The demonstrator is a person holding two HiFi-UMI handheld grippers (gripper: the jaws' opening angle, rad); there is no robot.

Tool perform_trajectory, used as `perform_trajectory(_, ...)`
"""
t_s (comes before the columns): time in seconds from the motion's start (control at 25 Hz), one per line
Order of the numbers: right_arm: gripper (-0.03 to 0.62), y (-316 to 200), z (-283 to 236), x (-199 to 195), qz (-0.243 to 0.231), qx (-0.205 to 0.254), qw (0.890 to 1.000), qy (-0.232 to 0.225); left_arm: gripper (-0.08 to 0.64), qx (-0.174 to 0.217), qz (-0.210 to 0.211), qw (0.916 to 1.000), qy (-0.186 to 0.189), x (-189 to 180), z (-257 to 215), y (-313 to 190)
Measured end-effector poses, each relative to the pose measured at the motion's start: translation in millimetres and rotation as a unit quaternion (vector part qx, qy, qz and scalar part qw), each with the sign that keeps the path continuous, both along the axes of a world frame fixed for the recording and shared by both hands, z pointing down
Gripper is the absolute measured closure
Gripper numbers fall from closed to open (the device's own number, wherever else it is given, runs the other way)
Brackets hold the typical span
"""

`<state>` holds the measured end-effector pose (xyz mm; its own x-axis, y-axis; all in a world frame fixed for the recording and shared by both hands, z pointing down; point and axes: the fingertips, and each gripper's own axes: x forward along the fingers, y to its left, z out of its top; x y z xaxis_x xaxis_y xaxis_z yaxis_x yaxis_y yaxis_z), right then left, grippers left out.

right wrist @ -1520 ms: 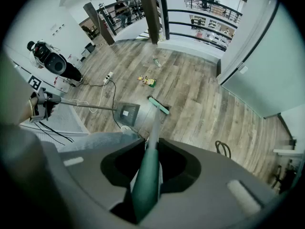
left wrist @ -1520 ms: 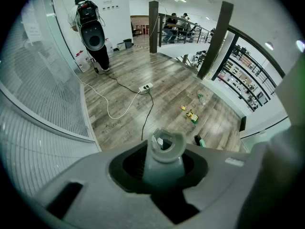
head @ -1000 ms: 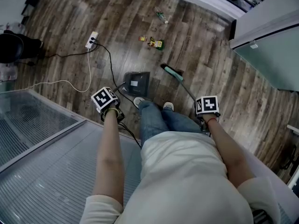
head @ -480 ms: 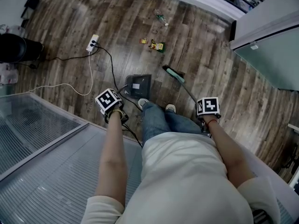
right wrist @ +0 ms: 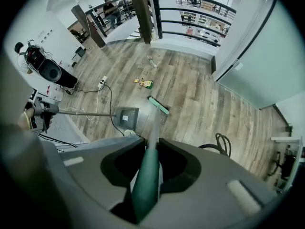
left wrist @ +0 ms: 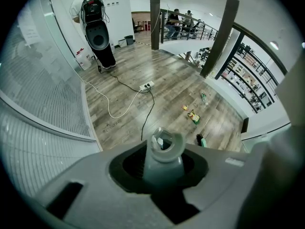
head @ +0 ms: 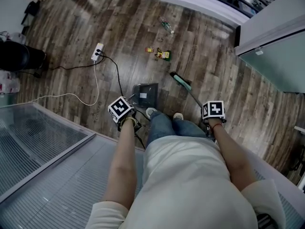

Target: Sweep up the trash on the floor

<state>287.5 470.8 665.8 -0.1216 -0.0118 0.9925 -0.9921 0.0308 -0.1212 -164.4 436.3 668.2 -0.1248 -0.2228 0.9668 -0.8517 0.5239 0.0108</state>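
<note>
As we look down in the head view, the trash [head: 162, 55], wrappers we judge light and crinkly, lies at twelve o'clock beyond the flat grey dustpan [head: 146, 94]. In the left gripper view, the left gripper [left wrist: 163, 168] has its jaws closed on the dustpan's hollow handle [left wrist: 163, 149]. In the right gripper view, the right gripper [right wrist: 148, 171] clamps the stiff green broom [right wrist: 152, 137] by its shaft.

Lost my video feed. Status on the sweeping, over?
Left gripper shut on dustpan, right gripper shut on broom. Wrappers and bottle on floor beyond broom. Black cable beside dustpan.
</note>
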Motion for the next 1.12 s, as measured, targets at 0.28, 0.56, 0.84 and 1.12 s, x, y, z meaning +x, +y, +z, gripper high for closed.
perform_trajectory(0.28, 0.494, -17.1, -14.7, -23.5, 0.015, 0.001, 1.0, 0.009, 0.471, -0.001, -0.01, 0.9998, 0.014, -14.3, -3.8, -5.6)
perform_trajectory(0.56, 0.494, -31.0, -26.9, -42.2, 0.037, 0.011, 0.999, 0.008, 0.471, -0.004, 0.001, 0.9994, 0.034, -28.1, -6.9, -18.4)
perform_trajectory(0.84, 0.494, -44.8, -30.2, -53.3, 0.066, 0.023, 0.997, 0.018, 0.471, 0.01, -0.013, 0.9981, 0.059, -34.7, -7.3, -29.1)
perform_trajectory(1.12, 0.494, -64.9, -42.0, -65.0, 0.086, 0.054, 0.995, 0.02, 0.471, 0.039, -0.02, 0.9968, 0.067, -48.2, -17.3, -48.6)
